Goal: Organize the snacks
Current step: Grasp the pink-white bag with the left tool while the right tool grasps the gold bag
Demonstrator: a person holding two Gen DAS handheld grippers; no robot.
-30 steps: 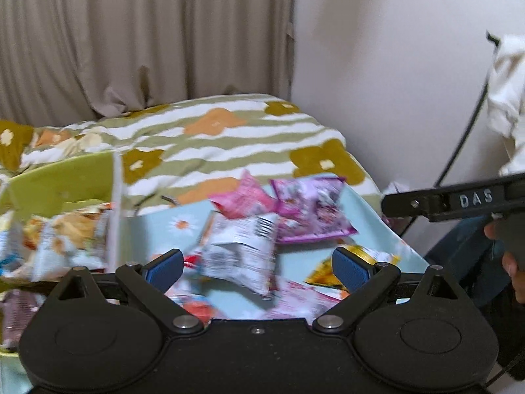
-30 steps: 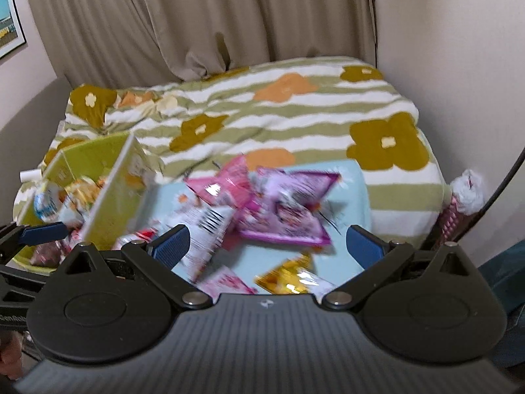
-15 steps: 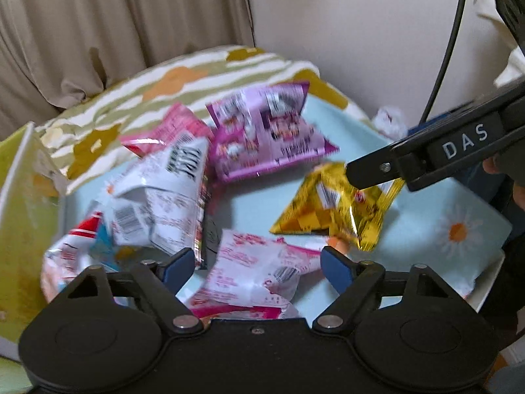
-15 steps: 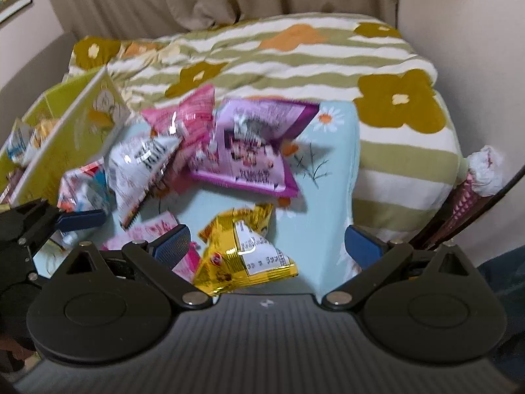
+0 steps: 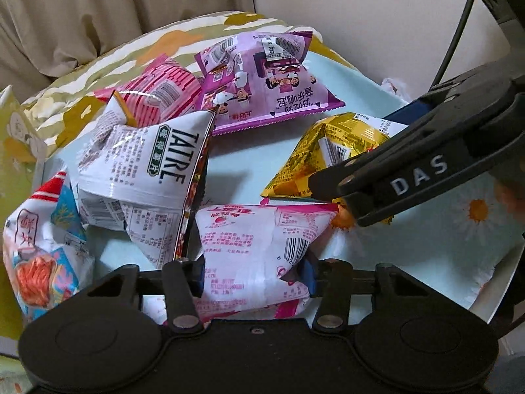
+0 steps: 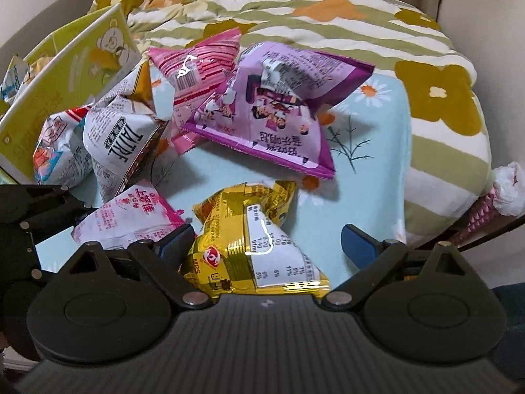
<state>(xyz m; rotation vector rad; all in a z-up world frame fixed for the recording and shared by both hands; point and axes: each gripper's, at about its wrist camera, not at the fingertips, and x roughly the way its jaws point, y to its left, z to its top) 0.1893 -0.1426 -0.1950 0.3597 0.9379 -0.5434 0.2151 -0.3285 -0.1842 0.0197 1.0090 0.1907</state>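
Left wrist view: left gripper [image 5: 252, 272] just closed, clamping pink-and-white snack packet [image 5: 256, 246]; right gripper [image 6: 265, 239] agape over gold packet [image 6: 252, 246], likely closes next, then both lift toward green box [image 6: 65, 88]

I'm seeing a gold foil packet [image 6: 252, 246], a purple bag [image 6: 279, 111] with cartoon figures, a pink striped pouch [image 6: 197, 65], a white bag [image 5: 144, 170] with black lettering, a white-and-pink packet [image 5: 256, 249], all on a pale blue daisy-print cloth [image 6: 377, 151] over a green-striped, mustard-flowered blanket [image 6: 426, 75].
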